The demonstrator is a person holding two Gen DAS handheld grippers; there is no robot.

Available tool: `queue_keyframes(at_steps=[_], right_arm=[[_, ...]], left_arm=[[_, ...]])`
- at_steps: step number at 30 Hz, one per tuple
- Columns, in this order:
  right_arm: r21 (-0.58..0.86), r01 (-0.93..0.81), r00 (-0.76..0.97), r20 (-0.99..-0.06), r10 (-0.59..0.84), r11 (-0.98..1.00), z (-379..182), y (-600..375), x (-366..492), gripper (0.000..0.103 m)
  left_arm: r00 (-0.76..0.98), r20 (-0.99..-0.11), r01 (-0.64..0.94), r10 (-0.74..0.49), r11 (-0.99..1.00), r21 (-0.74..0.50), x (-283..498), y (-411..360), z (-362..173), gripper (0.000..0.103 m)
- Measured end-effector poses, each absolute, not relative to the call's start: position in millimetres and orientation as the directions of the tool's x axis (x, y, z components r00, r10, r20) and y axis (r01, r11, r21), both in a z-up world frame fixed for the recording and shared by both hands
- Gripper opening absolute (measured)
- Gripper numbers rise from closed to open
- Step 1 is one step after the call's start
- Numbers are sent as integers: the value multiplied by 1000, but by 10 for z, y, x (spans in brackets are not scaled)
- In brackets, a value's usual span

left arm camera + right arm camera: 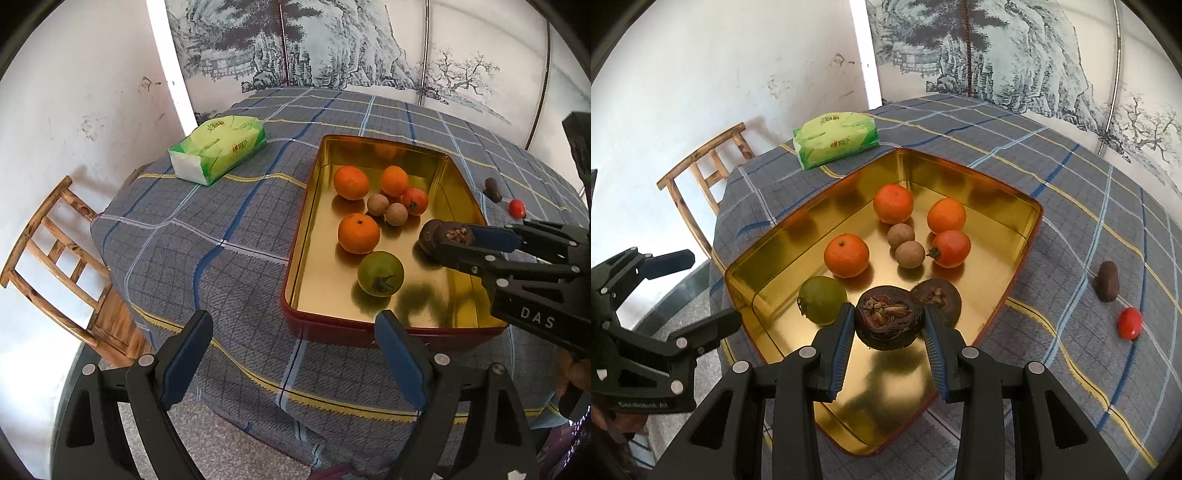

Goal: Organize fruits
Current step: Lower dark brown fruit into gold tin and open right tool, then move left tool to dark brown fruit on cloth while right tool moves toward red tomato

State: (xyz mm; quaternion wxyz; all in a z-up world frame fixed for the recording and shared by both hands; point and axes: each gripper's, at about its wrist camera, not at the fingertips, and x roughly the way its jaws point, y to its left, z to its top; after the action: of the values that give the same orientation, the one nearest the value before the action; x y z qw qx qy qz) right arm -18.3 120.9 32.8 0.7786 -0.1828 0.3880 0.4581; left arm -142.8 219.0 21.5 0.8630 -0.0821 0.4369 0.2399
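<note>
A dark chestnut [888, 320] is gripped by the right tongs [888, 325] over the tin [1027, 236], the left tongs [291, 350] are held open beside it, and a bounce out could be caused by a high release.

Right gripper [888, 319] reaching forward and slightly down, fingers [839, 332] drawn in and clamped on a dark brown fruit [888, 321] from both sides, held clear above the tin floor. Left gripper [293, 350] lower and to the left, jaws spread wide with nothing between, blue pads [186, 360] facing each other
</note>
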Motion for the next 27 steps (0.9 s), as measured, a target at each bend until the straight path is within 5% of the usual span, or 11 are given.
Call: queue_keyframes(at_steps=[12, 22, 27], right_arm=[[206, -839, 290, -612, 735, 503, 751, 867, -61, 39], [275, -829, 248, -600, 761, 487, 722, 818, 144, 39], [151, -785, 403, -611, 681, 600, 729, 153, 286, 41]], left_arm=[[478, -799, -494, 365, 864, 99, -1431, 2167, 229, 88], [466, -792, -490, 394, 861, 140, -1397, 2055, 300, 89], [515, -754, -461, 408, 873, 158, -1368, 1959, 476, 89]])
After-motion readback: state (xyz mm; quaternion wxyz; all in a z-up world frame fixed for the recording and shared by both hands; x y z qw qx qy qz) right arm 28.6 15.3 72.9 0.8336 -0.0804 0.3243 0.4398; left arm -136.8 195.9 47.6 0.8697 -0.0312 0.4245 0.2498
